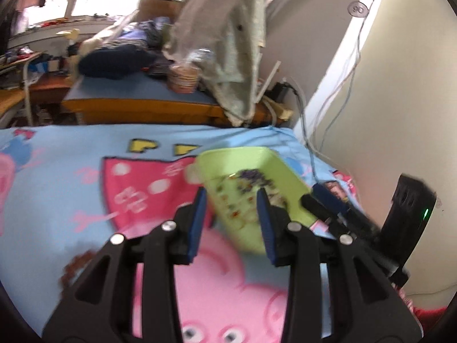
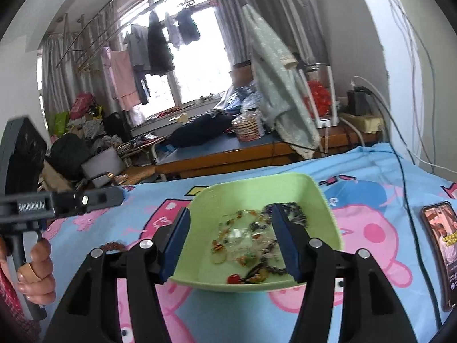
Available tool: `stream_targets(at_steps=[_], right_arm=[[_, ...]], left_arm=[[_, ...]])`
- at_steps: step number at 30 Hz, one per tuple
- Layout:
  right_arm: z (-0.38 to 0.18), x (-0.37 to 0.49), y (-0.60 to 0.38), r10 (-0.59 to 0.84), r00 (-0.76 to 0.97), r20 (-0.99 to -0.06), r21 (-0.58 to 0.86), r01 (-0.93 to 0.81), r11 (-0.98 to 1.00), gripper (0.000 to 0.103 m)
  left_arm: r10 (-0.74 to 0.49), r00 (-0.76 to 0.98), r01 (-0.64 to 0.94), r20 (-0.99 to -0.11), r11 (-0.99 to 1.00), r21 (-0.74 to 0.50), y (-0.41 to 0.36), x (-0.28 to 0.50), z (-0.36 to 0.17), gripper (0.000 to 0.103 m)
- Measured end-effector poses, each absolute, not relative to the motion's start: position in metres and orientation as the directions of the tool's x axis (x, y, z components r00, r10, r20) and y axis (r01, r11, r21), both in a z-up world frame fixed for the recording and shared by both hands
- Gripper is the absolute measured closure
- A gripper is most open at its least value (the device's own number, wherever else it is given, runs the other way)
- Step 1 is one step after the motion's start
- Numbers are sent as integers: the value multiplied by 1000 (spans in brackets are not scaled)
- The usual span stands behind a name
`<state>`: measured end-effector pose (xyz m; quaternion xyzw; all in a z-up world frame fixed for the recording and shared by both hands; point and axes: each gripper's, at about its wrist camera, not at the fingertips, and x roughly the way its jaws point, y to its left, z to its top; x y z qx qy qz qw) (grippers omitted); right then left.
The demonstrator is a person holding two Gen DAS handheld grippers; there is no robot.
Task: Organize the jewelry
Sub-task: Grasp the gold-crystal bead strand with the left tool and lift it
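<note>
A: Since the blanket (image 2: pixel 371 171) under everything is soft, what will your tray (image 2: pixel 322 200) do if you nudge it?

B: It looks like light plastic, so I'd judge it slides or tips easily. It sits on the blanket straight ahead of your right gripper (image 2: pixel 238 240), whose jaws stand wide with nothing between them. Your left gripper (image 1: pixel 231 217) hangs above the tray's left side, jaws also apart and empty.

A: And the jewelry (image 2: pixel 251 240) itself?

B: It lies in a tangled heap on the tray floor: beaded strands, a dark chain (image 2: pixel 288 214) towards the far right, small coloured stones, a red bead (image 2: pixel 233 279) near the front rim. Expect the strands to be limp and slippery, and one will likely drag its neighbours up with it. Take a strand at a loose loop on the edge of the heap, not the middle. The stones look too small for your pads to pinch cleanly, so leave them for last
</note>
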<state>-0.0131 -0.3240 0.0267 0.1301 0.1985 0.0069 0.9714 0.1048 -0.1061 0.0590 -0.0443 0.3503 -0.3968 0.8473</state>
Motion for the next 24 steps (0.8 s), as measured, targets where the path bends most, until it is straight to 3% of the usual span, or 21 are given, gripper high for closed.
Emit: stream_targets(at_steps=[11, 16, 24], right_arm=[[28, -18, -269, 198, 870, -452, 259, -85, 962, 74], [15, -11, -242, 260, 815, -518, 274, -130, 953, 94], [-5, 7, -186, 355, 708, -611, 262, -242, 934, 102]], left_arm=[[-573, 561, 500, -597, 810, -308, 14, 89, 35, 69], [-533, 611, 407, -584, 845, -346, 70, 86, 27, 69], [-546, 582, 358, -603, 838, -413, 100, 84, 0, 69]])
